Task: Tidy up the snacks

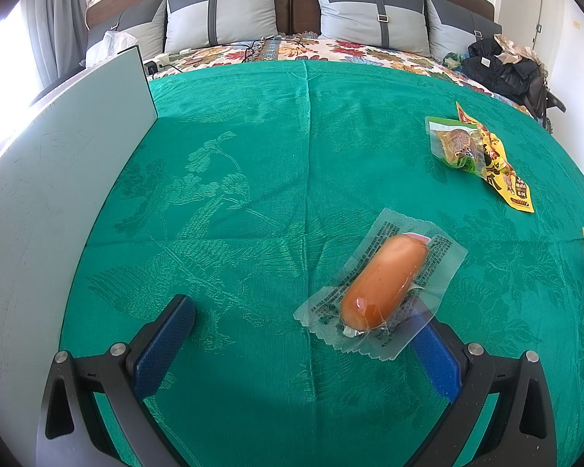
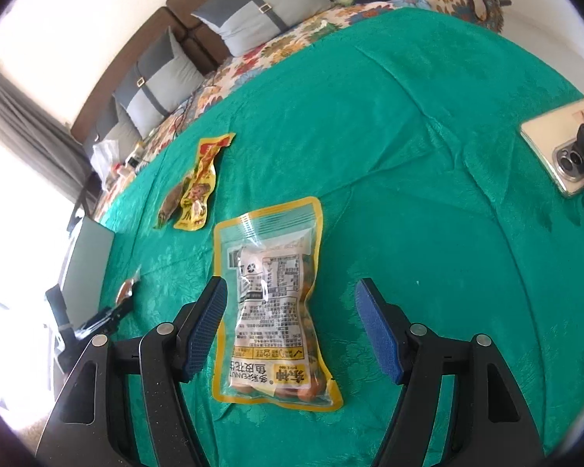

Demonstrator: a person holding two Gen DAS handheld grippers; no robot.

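Leftmost, my left gripper (image 1: 303,334) stands open over the green cloth (image 1: 253,155), its right pad under the slick, light sausage pack (image 1: 381,284); pinch its firm middle. Rightward, my right gripper (image 2: 292,327) gapes astride the crinkly peanut bag (image 2: 270,303); grasp across its width.

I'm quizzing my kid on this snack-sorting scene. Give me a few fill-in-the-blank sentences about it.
1. The tablecloth is ____ in colour.
2. The packet between the open right gripper fingers holds ____.
3. The wrapped sausage lies by the open ____ gripper.
4. At the right wrist view's right edge lies a ____.

Missing words: green; peanuts; left; phone
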